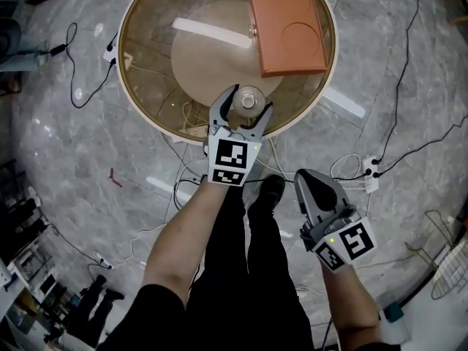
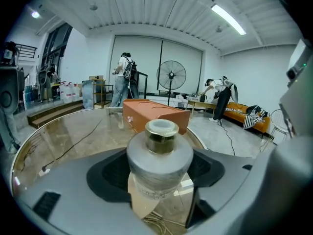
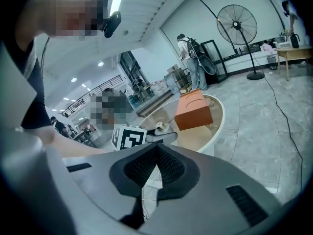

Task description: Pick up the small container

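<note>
The small container (image 1: 247, 99), a grey jar with a gold-rimmed neck, stands near the front edge of the round glass table (image 1: 142, 86). My left gripper (image 1: 249, 101) straddles it, one jaw on each side. In the left gripper view the small container (image 2: 159, 153) fills the gap and both dark pads (image 2: 110, 173) sit against its body. Whether it is off the glass I cannot tell. My right gripper (image 1: 310, 178) hangs low at the right, beside the person's legs and off the table. In the right gripper view my right gripper (image 3: 156, 153) is shut, with nothing in it.
An orange box (image 1: 285, 24) lies on the table's far right part, behind the container. Cables (image 1: 73, 57) and a power strip (image 1: 369, 178) lie on the marble floor around the table. A standing fan (image 2: 171, 76) and people are far off in the room.
</note>
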Motion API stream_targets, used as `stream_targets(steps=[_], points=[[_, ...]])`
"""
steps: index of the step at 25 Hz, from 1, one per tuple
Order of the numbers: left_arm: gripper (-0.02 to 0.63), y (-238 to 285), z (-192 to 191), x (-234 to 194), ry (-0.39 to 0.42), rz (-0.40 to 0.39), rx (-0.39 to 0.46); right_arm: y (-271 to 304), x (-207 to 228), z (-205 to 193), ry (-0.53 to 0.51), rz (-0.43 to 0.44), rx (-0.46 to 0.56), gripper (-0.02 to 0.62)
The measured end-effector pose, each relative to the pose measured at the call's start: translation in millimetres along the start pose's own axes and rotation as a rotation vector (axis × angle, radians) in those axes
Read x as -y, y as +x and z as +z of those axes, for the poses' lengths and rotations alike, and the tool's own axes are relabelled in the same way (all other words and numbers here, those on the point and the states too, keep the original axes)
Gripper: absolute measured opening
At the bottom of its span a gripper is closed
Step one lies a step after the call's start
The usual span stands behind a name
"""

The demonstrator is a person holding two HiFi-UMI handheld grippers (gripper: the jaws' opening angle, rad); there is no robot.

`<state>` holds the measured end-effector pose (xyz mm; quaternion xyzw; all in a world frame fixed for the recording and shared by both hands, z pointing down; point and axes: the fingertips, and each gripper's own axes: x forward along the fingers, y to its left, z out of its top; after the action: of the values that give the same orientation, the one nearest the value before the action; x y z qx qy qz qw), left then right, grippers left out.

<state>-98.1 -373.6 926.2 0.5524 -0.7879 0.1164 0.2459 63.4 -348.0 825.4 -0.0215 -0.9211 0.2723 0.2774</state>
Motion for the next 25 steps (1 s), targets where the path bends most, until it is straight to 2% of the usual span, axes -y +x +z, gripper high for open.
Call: stream_targets(steps=[8,14,18,25], points=[[0.339,-4.3,-0.4,2.7,0.017,-0.001,0.011,-19.7,-2.6,-5.5,-0.037,-0.010,-0.028,0.014],[0.339,-26.2,26.4,9.6,0.033,0.003,0.035,-33.9,-12.7,11.1,-0.054,-0.020,-0.022,0.014],[0.339,-65.2,69.3,18.2,0.014,-0.021,0.038,-47.0,-35.8,53.1,-0.067,-0.019,0.019,0.014],[0.339,-155.8,177.0,18.5,0.022,-0.012,0.017,-91.8,-101.6,138.8,-0.100,-0.007,0.073,0.014]])
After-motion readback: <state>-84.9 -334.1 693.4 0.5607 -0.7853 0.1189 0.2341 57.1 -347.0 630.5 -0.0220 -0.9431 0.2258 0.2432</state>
